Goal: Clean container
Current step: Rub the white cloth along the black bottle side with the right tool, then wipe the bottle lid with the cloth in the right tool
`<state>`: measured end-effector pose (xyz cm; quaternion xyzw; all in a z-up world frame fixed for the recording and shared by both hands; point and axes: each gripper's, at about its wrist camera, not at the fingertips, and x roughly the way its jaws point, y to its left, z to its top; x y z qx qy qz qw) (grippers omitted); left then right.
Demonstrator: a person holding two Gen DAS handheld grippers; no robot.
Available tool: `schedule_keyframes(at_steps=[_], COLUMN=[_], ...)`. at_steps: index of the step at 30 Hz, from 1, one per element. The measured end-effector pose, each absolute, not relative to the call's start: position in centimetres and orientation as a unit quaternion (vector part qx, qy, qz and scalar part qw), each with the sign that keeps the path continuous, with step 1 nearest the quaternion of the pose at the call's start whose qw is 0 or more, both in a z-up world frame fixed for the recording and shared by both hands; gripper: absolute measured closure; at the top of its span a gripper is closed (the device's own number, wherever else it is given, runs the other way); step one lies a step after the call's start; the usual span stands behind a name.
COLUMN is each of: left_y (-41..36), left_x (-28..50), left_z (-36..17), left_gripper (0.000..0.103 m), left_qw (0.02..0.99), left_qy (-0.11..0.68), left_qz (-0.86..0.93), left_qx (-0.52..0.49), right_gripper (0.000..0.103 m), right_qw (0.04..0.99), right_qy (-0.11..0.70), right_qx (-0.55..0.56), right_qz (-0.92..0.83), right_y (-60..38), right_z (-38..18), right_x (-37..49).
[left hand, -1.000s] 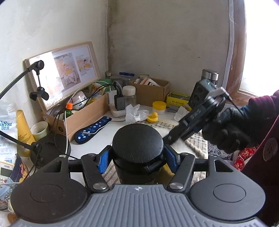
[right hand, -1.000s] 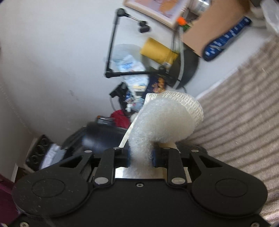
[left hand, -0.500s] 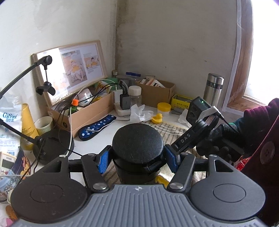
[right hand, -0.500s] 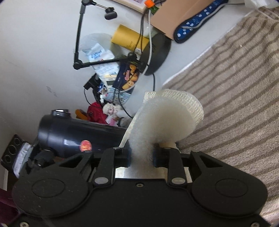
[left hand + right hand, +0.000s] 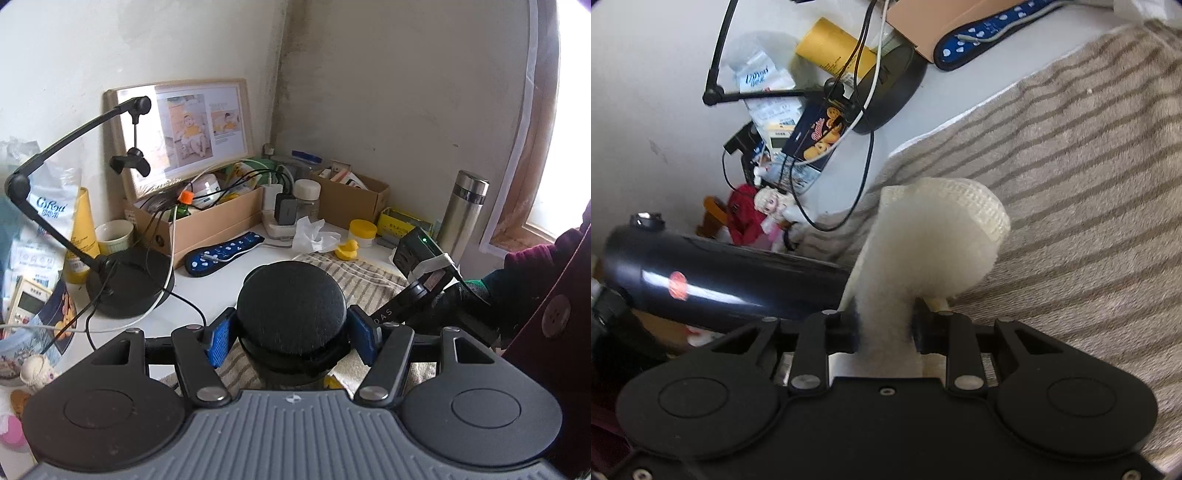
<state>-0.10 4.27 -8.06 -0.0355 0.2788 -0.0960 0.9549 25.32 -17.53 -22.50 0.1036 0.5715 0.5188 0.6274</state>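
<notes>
You hold the black container (image 5: pixel 291 317) in your left gripper (image 5: pixel 291 332), blue pads (image 5: pixel 218 339) pressed on either side of its body, its closed dark end toward the camera; this steadies it for wiping. In the right wrist view it lies nearly level above the striped towel (image 5: pixel 1089 155), which likely serves to catch drips. Your right gripper (image 5: pixel 884 328) is nearly closed, pinching the white sponge (image 5: pixel 934 240), whose head stands just beside the container's side. Contact cannot be confirmed.
</notes>
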Motion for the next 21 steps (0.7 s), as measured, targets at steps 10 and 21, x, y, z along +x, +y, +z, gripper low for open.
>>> schedule_keyframes(at_steps=[10, 21], left_y=[2.3, -1.3], left_x=[2.8, 5.6], left_z=[-7.2, -7.0], left_gripper=[0.040, 0.040], left_qw=[0.937, 0.895], left_qy=[0.289, 0.292], left_qz=[-0.182, -0.276], left_qx=[0.068, 0.194], right_gripper=[0.078, 0.078], right_qw=[0.592, 0.571], right_qy=[0.556, 0.467], right_qx=[0.184, 0.294], right_qz=[0.554, 0.608], right_y=[-19.5, -23.0], right_z=[-19.6, -12.9], right_x=[24.8, 24.9])
